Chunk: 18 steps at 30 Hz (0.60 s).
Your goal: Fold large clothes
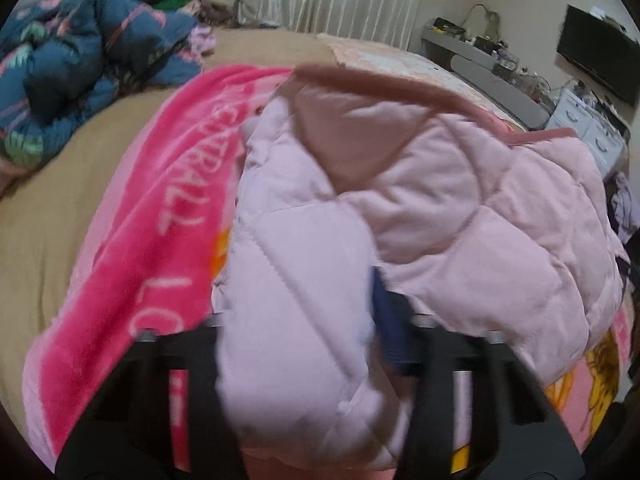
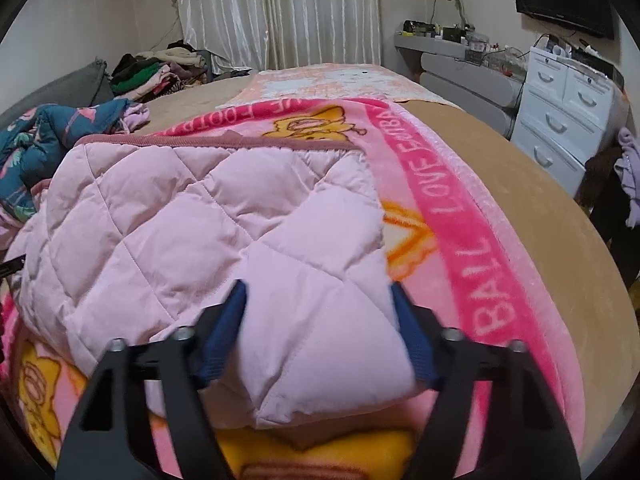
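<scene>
Pale pink quilted fabric fills both views: a puffy jacket (image 2: 192, 216) with a darker pink trimmed edge, lying on a bright pink blanket (image 2: 452, 216) printed with white lettering and yellow cartoon figures. That blanket covers part of a bed with a tan sheet (image 2: 560, 220). From the right wrist camera, the right gripper (image 2: 316, 292) has its two blue-padded fingers (image 2: 224, 332) spread wide, one on each side of a near corner of the jacket; the padded cloth bulges between them, and I cannot tell whether they press it or just straddle it. From the left wrist camera, the picture is motion-blurred. A fold of the jacket (image 1: 420, 200) drapes between the fingers of the left gripper (image 1: 304, 312), hiding one finger; only one blue pad (image 1: 390, 320) shows, pressed against the cloth, so whether this claw is clenched cannot be told. A crumpled dark blue floral quilt (image 1: 80, 64) sits on the bed's far left side. Beyond the bed hang white curtains (image 2: 276, 12). A white drawer unit (image 2: 568, 108) and a grey shelf (image 2: 460, 60) with clutter stand by the right wall.
</scene>
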Tool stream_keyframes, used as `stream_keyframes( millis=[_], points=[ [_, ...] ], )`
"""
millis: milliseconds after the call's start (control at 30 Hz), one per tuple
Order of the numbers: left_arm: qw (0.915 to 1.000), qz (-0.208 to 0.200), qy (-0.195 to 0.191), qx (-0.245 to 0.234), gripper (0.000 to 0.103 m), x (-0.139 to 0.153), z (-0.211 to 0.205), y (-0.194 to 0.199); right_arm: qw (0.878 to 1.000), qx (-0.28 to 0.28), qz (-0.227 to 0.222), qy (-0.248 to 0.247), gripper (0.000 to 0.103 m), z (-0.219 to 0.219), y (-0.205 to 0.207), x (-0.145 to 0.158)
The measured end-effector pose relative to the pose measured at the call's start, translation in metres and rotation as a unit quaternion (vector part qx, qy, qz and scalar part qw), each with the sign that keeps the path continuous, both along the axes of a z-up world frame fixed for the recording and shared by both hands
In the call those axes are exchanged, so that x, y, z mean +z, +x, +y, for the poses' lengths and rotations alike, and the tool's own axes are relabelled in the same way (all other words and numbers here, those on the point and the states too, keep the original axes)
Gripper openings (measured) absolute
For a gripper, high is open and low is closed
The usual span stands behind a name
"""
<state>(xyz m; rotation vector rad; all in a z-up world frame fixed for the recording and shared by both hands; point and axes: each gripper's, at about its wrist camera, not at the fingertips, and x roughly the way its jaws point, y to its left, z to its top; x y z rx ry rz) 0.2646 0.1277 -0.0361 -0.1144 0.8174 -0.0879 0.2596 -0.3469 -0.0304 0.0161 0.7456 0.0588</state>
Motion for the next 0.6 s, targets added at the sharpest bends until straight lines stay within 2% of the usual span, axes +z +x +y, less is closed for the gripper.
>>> stream_keyframes(
  millis=[33, 67, 133, 200, 367, 600],
  points=[
    [0.9999, -0.009, 0.010, -0.002, 0.018, 0.003, -0.004, -0.002, 1.000, 0.002, -0.004, -0.006, 0.034, 0.002, 0.000, 0.000],
    [0.9995, -0.019, 0.024, -0.004, 0.015, 0.008, -0.009, -0.005, 1.000, 0.006, -0.013, -0.012, 0.025, 0.004, -0.001, 0.001],
    [0.9984, -0.043, 0.036, -0.003, 0.012, 0.019, -0.012, -0.012, 0.999, 0.009, -0.035, -0.017, 0.020, 0.006, -0.004, 0.010],
    [0.9975, -0.067, 0.022, 0.006, 0.010, 0.033, -0.005, -0.017, 0.998, 0.003, -0.062, -0.019, 0.014, 0.006, -0.006, 0.024],
    [0.9931, -0.116, -0.002, 0.015, 0.010, 0.079, 0.005, -0.013, 0.992, 0.006, -0.126, 0.013, 0.013, -0.002, 0.008, 0.068],
    [0.9878, -0.150, -0.013, 0.040, 0.010, 0.105, 0.007, 0.006, 0.983, 0.022, -0.181, 0.021, 0.012, 0.008, 0.046, 0.114]
  ],
)
